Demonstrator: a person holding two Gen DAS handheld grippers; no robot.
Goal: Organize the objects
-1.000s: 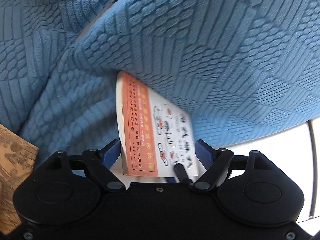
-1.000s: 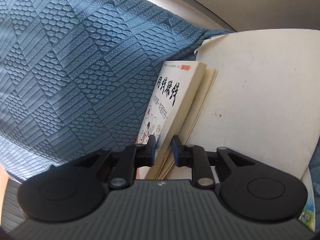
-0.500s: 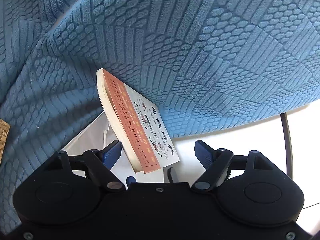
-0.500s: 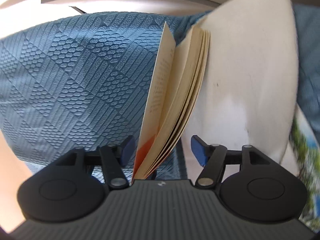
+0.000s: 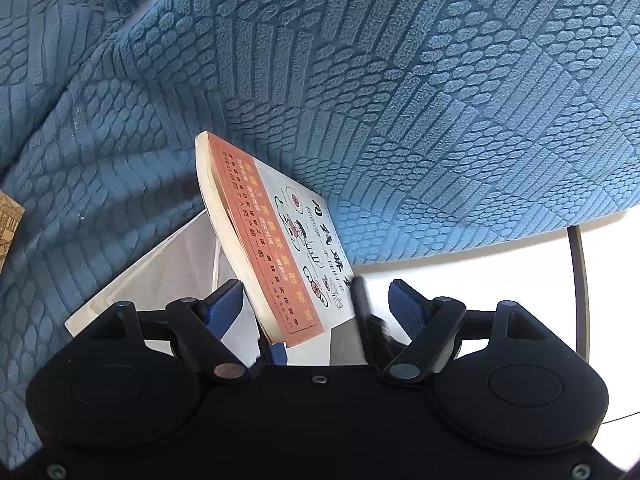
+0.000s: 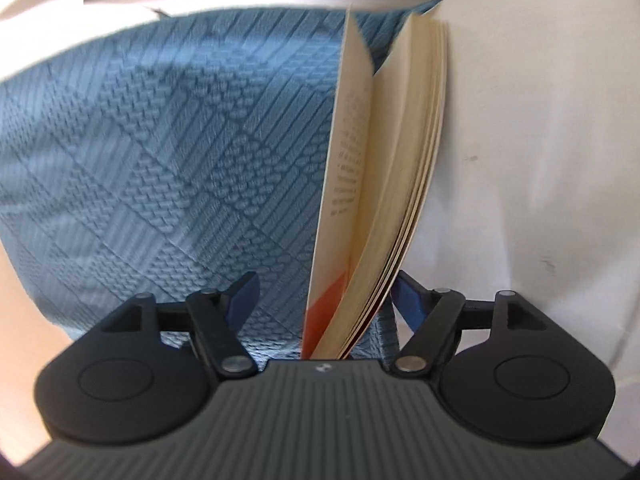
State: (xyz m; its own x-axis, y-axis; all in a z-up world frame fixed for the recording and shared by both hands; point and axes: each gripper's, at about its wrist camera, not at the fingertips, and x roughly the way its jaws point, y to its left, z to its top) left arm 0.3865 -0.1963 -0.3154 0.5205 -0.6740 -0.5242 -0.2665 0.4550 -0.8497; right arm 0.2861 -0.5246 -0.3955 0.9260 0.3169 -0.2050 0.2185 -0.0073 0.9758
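Paperback book (image 6: 376, 184) with cream page block and orange-banded cover, standing on edge between the blue pads of the right gripper (image 6: 324, 300); cover fanned away from the pages, neither pad pressing on it. Jaws just opened, now spread wide. Same book (image 5: 280, 252) seen from the left gripper (image 5: 316, 304), tilted, lying between its spread blue pads without contact; jaws likewise apart. Behind, quilted blue fabric (image 5: 400, 100), embossed in ribbed and pebbled diamond panels. Beside the book, a flat white board (image 6: 540, 160), smooth and faintly marked. Beyond the fabric's edge, a bright white surface (image 5: 500, 264).
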